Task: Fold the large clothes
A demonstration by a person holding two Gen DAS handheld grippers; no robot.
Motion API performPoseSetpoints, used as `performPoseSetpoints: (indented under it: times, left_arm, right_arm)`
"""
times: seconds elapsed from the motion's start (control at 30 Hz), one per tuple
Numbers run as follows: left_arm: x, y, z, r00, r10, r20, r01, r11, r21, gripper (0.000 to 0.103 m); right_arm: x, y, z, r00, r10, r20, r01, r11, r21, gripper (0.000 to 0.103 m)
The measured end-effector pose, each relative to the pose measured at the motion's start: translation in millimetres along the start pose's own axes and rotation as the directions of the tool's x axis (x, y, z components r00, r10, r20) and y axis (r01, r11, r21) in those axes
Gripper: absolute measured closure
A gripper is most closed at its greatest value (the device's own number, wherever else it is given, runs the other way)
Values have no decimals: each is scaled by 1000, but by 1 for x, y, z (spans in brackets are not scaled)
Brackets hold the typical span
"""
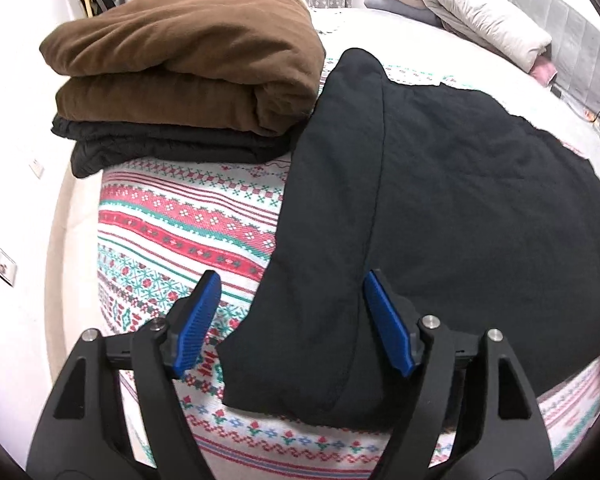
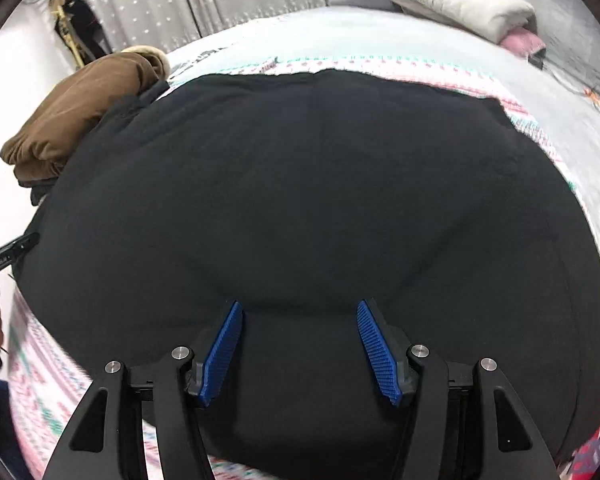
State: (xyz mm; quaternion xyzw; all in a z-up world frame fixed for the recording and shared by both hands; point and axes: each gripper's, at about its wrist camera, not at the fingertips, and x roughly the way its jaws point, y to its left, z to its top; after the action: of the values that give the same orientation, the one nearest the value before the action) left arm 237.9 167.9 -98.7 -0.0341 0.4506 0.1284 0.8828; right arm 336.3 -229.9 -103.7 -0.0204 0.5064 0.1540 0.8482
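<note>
**Right wrist view: dark garment spread on bed**

The right gripper (image 2: 298, 316) hovers above a black garment (image 2: 300, 200), jaws spread apart and empty. The garment lies flat on a patterned bedspread (image 2: 548, 128). A folded brown garment (image 2: 80, 112) rests at its far-left edge.

The black garment (image 1: 440, 200) runs off the left wrist view's right edge, its far side unseen. In the right wrist view the patterned blanket (image 2: 40, 380) smears into blur. The brown folded pile (image 2: 72, 120) is half hidden behind the garment. The left claw (image 2: 8, 256) barely pokes in, cut by the frame.
</note>
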Motion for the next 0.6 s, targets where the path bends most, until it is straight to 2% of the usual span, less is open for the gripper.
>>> performPoseSetpoints:
  times: [0.07,0.13,0.3,0.33,0.37,0.4,0.47,0.53,0.6]
  left_arm:
    - [2,0,-1,1000,4,-3,-4,1000,16,23]
    - [4,4,-2,1000,21,0,-21,999,24,15]
    - [10,11,0,1000,-13,-26,13,1000,3,13]
    - [10,12,1,999,-20,-28,20,1000,1,13]
    - [10,14,1,999,-26,-29,26,1000,0,13]
    - [9,14,1,999,-30,-30,30,1000,-1,13]
    - [8,15,2,999,-39,-33,38,999,-2,13]
    - [3,17,4,999,-42,-35,42,999,-7,13]
    - [-4,21,9,999,-36,-40,35,999,-26,14]
  right_arm:
    - [-1,-19,1,999,-45,19,45,999,24,42]
    - [-3,-46,-2,998,-59,32,57,997,57,42]
    - [-14,-89,-6,994,-89,56,84,992,91,43]
    - [-18,-97,-7,990,-129,57,123,987,100,43]
    - [-21,-101,-7,990,-132,55,125,987,103,44]
    - [-27,-108,-7,985,-164,55,156,980,125,44]
    - [-39,-121,-8,962,-271,39,259,947,188,42]
    - [-57,-139,-15,958,-286,30,266,921,284,42]
    - [-76,-157,-28,970,-241,19,213,891,400,41]
